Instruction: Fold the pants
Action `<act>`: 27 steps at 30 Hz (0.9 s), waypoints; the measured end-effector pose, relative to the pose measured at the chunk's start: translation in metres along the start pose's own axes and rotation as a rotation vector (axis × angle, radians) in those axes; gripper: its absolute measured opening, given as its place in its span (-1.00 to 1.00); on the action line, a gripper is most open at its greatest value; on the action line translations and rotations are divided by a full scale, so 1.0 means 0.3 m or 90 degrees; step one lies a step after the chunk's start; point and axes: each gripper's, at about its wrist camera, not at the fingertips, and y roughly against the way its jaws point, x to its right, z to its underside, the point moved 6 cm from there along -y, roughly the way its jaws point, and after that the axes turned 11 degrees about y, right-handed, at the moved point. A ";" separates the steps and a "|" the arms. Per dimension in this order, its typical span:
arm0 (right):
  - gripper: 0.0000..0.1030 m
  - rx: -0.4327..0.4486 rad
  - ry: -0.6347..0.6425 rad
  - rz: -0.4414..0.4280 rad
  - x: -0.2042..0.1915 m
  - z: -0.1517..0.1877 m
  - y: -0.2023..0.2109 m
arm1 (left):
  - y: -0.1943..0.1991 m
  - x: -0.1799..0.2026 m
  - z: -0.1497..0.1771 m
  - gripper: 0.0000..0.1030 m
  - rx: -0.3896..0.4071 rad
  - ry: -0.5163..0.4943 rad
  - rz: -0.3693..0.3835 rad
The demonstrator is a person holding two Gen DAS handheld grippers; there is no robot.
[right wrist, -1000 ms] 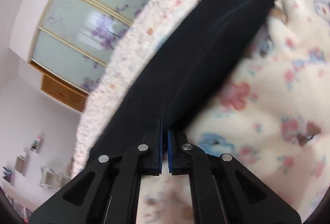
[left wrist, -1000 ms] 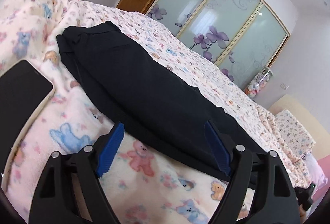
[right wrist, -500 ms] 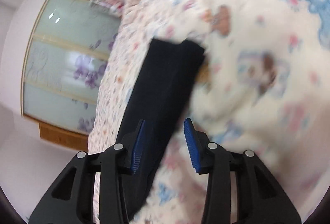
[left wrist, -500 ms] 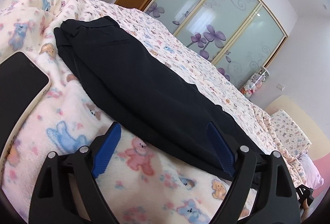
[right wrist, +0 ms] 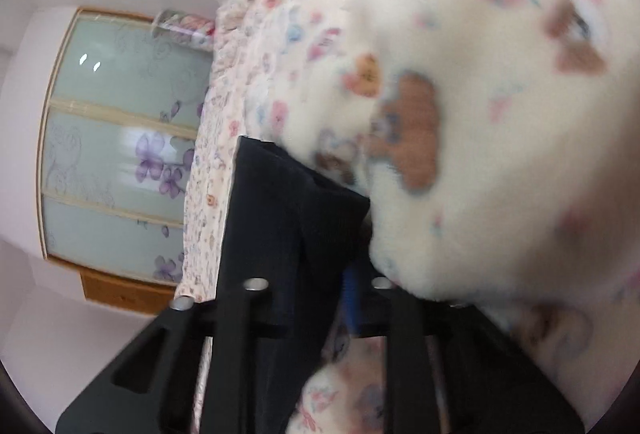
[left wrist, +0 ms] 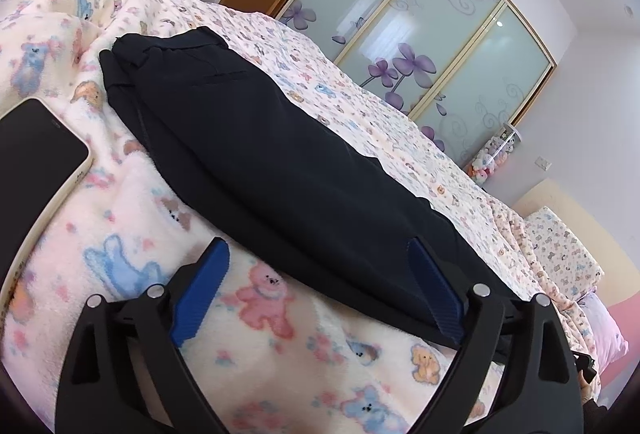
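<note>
Only the left view shows the full black pants and phone; left gripper spread wide. Right gripper straddles the hem, grasp unclear.

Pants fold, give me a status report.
Left gripper open, hovering. Right gripper straddling the pants hem, grip unclear. Phone beside waistband.

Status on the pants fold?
Done: pants lie lengthwise on the blanket, seemingly leg over leg. In hand: right tool straddles the hem end, grip unclear through blur; left tool is open near the middle. Left: folding hem to waistband.
</note>
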 end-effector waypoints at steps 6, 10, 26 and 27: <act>-0.89 0.079 0.164 -0.001 -0.181 0.012 0.091 | 0.004 -0.006 0.000 0.78 0.001 0.004 0.011; -0.89 0.105 0.292 -0.034 -0.395 0.065 0.134 | 0.010 -0.013 -0.001 0.79 0.004 0.008 0.021; -0.89 -0.149 0.634 -0.278 -1.078 0.949 -0.023 | 0.038 -0.013 0.004 0.85 0.018 0.013 0.066; -0.89 -0.176 0.667 -0.261 -1.067 1.019 -0.057 | 0.038 -0.013 0.004 0.85 0.018 0.013 0.067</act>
